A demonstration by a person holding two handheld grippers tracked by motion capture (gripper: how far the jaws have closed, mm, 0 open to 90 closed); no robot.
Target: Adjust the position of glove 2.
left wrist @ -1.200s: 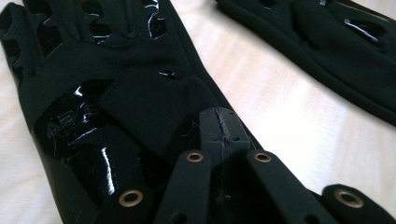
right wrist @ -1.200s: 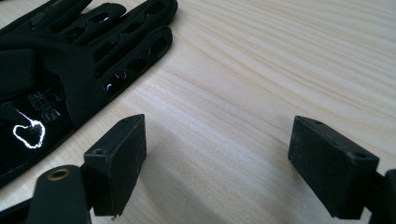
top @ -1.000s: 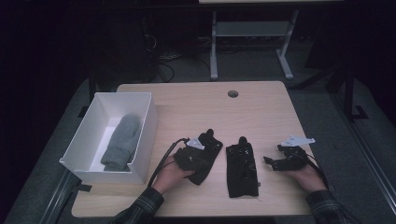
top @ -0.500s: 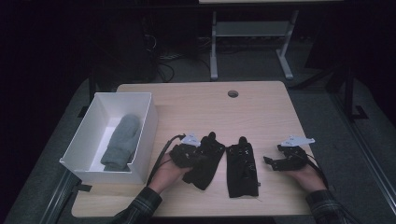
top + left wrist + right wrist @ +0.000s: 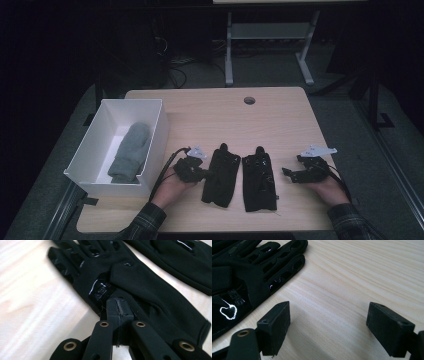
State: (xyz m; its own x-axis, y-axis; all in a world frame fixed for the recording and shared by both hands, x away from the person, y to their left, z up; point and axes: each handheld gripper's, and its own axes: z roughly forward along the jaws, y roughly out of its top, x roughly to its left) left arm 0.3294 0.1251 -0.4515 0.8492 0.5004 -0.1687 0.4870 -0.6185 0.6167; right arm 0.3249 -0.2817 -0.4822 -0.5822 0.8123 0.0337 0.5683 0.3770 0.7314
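**Left jaws pinched on glove edge near front of table**

Near the front edge of the table (image 5: 300, 125): two black gloves side by side, fingers pointing toward the far edge. Left glove (image 5: 221, 175) tilted, cuff close to the front edge; right glove (image 5: 259, 177) just beside it, nearly touching. Left gripper (image 5: 200, 172) at the left glove's side edge, jaws pressed together on a fold of fabric at the palm, seen close in the left gripper view (image 5: 117, 312). Right gripper (image 5: 290, 172) just right of the right glove, jaws spread wide over bare wood (image 5: 327, 325), nothing between them. Open wood across the whole far half, up to the round cable hole (image 5: 249, 100). White box (image 5: 160, 125) along the left edge, grey mitten (image 5: 129, 152) inside.

Since a second ago: left gripper and left glove shifted right, gap between gloves narrowed. Right gripper unmoved.

Both forearms in from the front edge, hands low on the table, left wrist angled inward.
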